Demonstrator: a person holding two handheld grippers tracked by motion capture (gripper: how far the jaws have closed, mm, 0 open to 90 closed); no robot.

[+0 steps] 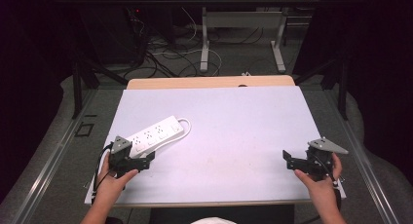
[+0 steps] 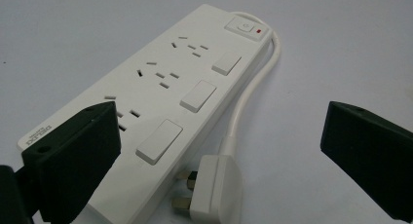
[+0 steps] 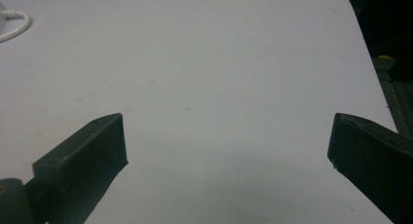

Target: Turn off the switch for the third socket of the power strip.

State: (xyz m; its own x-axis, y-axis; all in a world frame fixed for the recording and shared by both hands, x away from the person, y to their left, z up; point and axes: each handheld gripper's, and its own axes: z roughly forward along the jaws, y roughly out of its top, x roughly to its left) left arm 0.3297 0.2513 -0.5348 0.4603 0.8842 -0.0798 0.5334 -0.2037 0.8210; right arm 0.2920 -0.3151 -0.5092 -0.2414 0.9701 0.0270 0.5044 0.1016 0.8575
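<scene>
A white power strip (image 1: 153, 133) lies slantwise on the left half of the white table (image 1: 234, 131), with its cable looped at its far end. My left gripper (image 1: 145, 161) is open just short of the strip's near end. In the left gripper view the power strip (image 2: 160, 92) has three sockets, three rocker switches and a main switch with a red light. Its white plug (image 2: 216, 190) lies on its side beside the strip, pins pointing at it. The left gripper (image 2: 219, 124) has its jaws wide apart, one over the strip's near end. My right gripper (image 1: 288, 160) is open near the right front, holding nothing.
The right gripper (image 3: 226, 131) looks over bare white tabletop (image 3: 219, 63), with a bit of the strip's cable (image 3: 14, 27) at the far left. A wooden edge (image 1: 209, 82) borders the table's back. Cables and another table's legs (image 1: 204, 44) are on the floor beyond.
</scene>
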